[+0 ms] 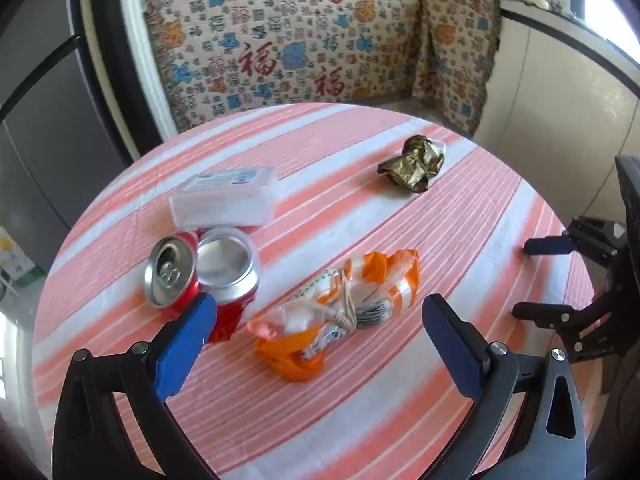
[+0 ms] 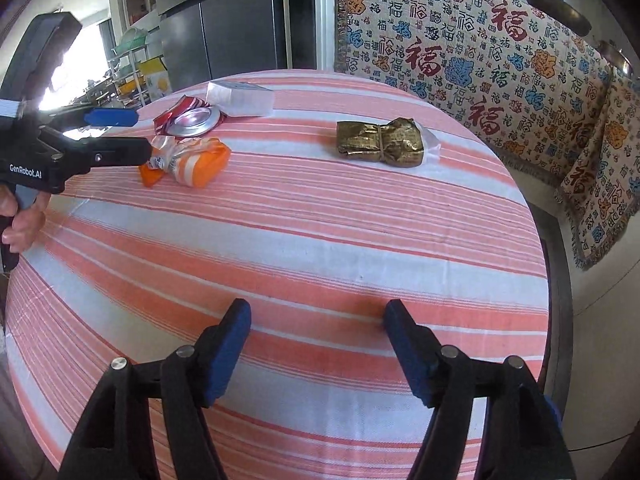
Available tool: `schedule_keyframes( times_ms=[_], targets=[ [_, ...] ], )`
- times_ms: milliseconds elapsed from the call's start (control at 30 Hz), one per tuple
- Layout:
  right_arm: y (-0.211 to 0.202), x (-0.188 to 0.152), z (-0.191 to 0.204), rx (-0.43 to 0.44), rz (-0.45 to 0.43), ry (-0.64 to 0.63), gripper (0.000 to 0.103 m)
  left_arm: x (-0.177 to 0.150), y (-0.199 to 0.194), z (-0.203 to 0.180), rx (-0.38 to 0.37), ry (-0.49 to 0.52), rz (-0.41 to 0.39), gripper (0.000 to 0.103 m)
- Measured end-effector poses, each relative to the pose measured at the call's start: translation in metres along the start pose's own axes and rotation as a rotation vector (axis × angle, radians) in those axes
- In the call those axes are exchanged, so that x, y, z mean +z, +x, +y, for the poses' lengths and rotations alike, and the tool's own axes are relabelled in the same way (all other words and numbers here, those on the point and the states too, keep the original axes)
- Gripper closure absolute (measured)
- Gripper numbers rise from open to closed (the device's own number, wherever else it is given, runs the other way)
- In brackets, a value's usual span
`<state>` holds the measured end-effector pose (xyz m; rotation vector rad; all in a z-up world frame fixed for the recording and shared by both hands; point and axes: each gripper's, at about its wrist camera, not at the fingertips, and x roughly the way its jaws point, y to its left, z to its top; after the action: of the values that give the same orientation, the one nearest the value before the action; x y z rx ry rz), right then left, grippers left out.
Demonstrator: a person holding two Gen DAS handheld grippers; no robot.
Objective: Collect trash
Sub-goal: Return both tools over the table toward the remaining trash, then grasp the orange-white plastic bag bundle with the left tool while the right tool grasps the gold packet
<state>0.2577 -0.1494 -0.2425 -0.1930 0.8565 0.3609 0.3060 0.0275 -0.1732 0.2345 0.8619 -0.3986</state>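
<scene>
Trash was scattered over the round striped worktop: an orange plastic bundle tied with string, two crushed red cans touching each other just past it on its left, a clear plastic box right behind the cans, and a gold foil wrapper well apart from the bundle on its far right.

Left tool hung above the bundle with its jaws about as wide as they go, gripping nothing. Its left finger sat right next to the nearer can, honestly too close for comfort. Closing from there could've clipped that can and knocked it into the box, or sent it rolling, since the lot was packed tight.

The bundle itself looked slippery and lumpy, so I'd guess a pinch on loose plastic could've slid off or torn it.

Right tool was partly open and empty over bare cloth, well short of the wrapper. Both tools going toward the bundle could've bumped each other.
</scene>
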Motion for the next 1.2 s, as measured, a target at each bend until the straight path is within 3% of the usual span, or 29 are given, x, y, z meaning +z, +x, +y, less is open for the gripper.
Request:
schedule_keyframes(
  times_ms=[133, 267, 300, 400, 500, 633, 700, 733, 767, 800, 833, 967, 1200],
  targets=[
    [0.0, 0.001, 0.0, 0.0, 0.002, 0.001, 0.03, -0.003, 0.025, -0.011, -0.068, 0.065, 0.116, 0.004],
    [-0.002, -0.001, -0.002, 0.003, 0.009, 0.002, 0.03, -0.014, 0.004, -0.024, -0.278, 0.089, 0.181, 0.008],
    [-0.002, -0.002, -0.003, 0.004, 0.011, 0.002, 0.03, -0.016, -0.004, -0.028, -0.293, 0.105, 0.17, 0.008],
    [-0.003, -0.004, -0.005, 0.005, 0.014, 0.002, 0.03, -0.011, -0.011, -0.029, -0.219, 0.08, 0.122, 0.003],
    [-0.003, -0.004, -0.005, 0.003, 0.012, -0.001, 0.03, -0.005, 0.004, -0.017, -0.126, -0.043, 0.128, 0.003],
    [-0.003, -0.005, -0.005, -0.005, 0.001, 0.002, 0.03, -0.001, 0.023, -0.005, -0.095, -0.237, 0.115, 0.003],
    [-0.004, -0.006, -0.004, -0.008, -0.007, 0.002, 0.03, 0.002, 0.03, -0.003, -0.036, -0.302, 0.115, 0.004],
    [-0.004, -0.006, -0.004, -0.007, -0.008, 0.001, 0.03, 0.002, 0.035, -0.005, -0.011, -0.317, 0.123, 0.004],
    [-0.004, -0.006, -0.005, -0.005, -0.008, 0.0, 0.03, 0.003, 0.039, -0.007, 0.015, -0.317, 0.134, 0.011],
    [-0.004, -0.006, -0.005, -0.004, -0.007, -0.001, 0.03, 0.002, 0.042, -0.01, 0.036, -0.309, 0.141, 0.031],
    [-0.004, -0.006, -0.005, -0.002, -0.006, -0.002, 0.03, 0.0, 0.044, -0.013, 0.055, -0.298, 0.152, 0.038],
    [-0.004, -0.005, -0.006, 0.004, 0.0, -0.005, 0.03, -0.013, 0.031, -0.013, 0.056, -0.301, 0.13, 0.043],
    [-0.003, -0.003, -0.01, 0.003, 0.023, 0.01, 0.03, -0.054, -0.022, -0.023, 0.051, -0.293, 0.119, 0.039]
  ],
)
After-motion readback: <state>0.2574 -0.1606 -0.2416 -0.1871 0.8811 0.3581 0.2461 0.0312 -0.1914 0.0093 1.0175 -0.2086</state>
